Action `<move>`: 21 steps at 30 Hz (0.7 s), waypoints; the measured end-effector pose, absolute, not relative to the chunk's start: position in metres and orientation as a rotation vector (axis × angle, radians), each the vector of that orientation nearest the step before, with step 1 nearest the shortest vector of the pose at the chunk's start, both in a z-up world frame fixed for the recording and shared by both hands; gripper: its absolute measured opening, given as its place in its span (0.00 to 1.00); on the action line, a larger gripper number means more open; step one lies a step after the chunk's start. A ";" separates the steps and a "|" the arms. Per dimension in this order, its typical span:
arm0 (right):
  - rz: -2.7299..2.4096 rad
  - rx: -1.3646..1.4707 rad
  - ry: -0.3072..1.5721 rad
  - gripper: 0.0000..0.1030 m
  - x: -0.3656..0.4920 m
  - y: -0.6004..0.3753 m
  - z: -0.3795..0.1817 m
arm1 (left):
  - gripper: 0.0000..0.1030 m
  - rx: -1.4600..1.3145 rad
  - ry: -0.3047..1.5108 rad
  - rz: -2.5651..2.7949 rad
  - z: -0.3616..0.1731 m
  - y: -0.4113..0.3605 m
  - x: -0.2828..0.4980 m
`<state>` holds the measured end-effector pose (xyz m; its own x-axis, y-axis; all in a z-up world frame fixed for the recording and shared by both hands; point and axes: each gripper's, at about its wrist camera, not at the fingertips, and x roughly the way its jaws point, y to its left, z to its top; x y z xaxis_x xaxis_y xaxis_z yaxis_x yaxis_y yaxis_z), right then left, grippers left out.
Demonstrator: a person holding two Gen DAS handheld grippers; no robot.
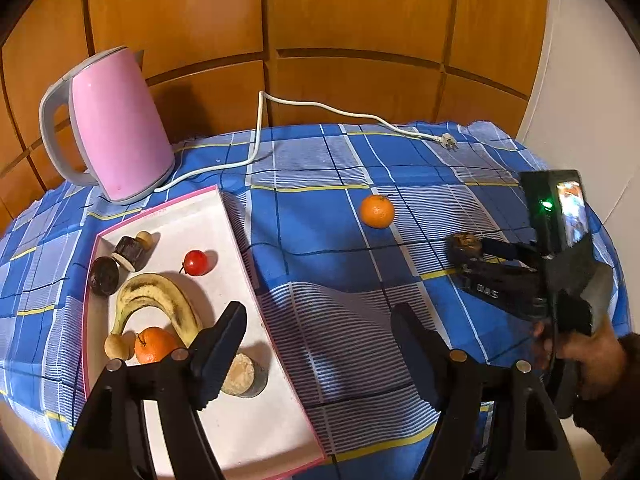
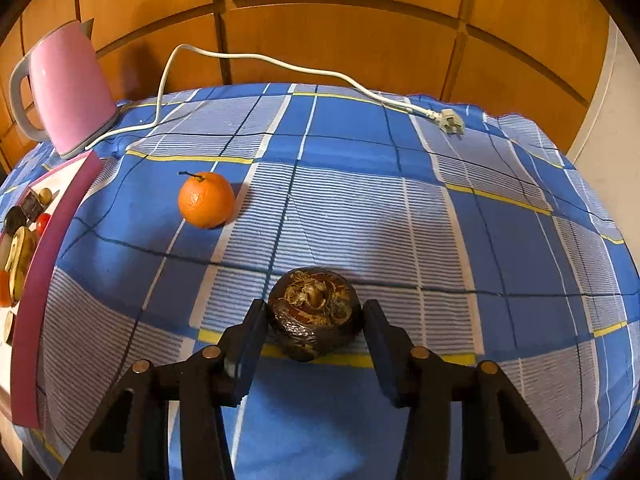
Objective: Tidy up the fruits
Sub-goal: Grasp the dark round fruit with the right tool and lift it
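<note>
From the left wrist view, the left claw (image 1: 320, 344) hangs with its jaws wide apart and nothing between them, over the near edge of the tabletop (image 1: 320, 200) and the near end of the white tray (image 1: 256, 432). The tray lies toward the left edge of the tabletop, in front of the pink kettle (image 1: 116, 128), and already carries a banana (image 1: 160, 300), a small red fruit (image 1: 197, 263), an orange (image 1: 154, 345) and some dark and wooden pieces. A second, loose orange (image 1: 377, 211) sits on the cloth near the middle of the tabletop, well apart from the tray. Toward the right edge, the right claw (image 1: 466, 254) shows with a dark round fruit (image 1: 464, 242) at its tips.

From the right wrist view, the right claw (image 2: 316, 320) brackets that dark round fruit (image 2: 315, 312), which rests on the cloth toward the near edge. The jaws stand partly closed, one on each side at its widest part; both pads look touching or just short of it, so I cannot tell whether the grip is firm. The loose orange (image 2: 207, 200) lies further back and to the left, between the dark fruit and the tray (image 2: 52, 240).

The step in hand looks like picking up the dark fruit. Next it calls for a firm squeeze, a lift off the cloth, and a carry leftward to a bare patch of the tray; the loose orange would remain.
</note>
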<state>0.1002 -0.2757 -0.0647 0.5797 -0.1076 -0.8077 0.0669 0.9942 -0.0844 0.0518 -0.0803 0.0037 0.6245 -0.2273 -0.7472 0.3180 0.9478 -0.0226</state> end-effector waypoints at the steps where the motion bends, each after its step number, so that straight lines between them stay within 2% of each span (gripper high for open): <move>1: -0.110 -0.043 0.939 0.48 0.096 -0.278 -0.063 | 0.73 0.117 0.839 -0.314 0.004 -0.081 0.052; 7: -0.160 -0.030 0.875 0.48 0.074 -0.299 -0.055 | 0.73 0.128 0.847 -0.320 0.004 -0.090 0.058; 21: -0.152 0.006 0.858 0.48 0.074 -0.316 -0.074 | 0.73 0.132 0.909 -0.313 -0.012 -0.105 0.074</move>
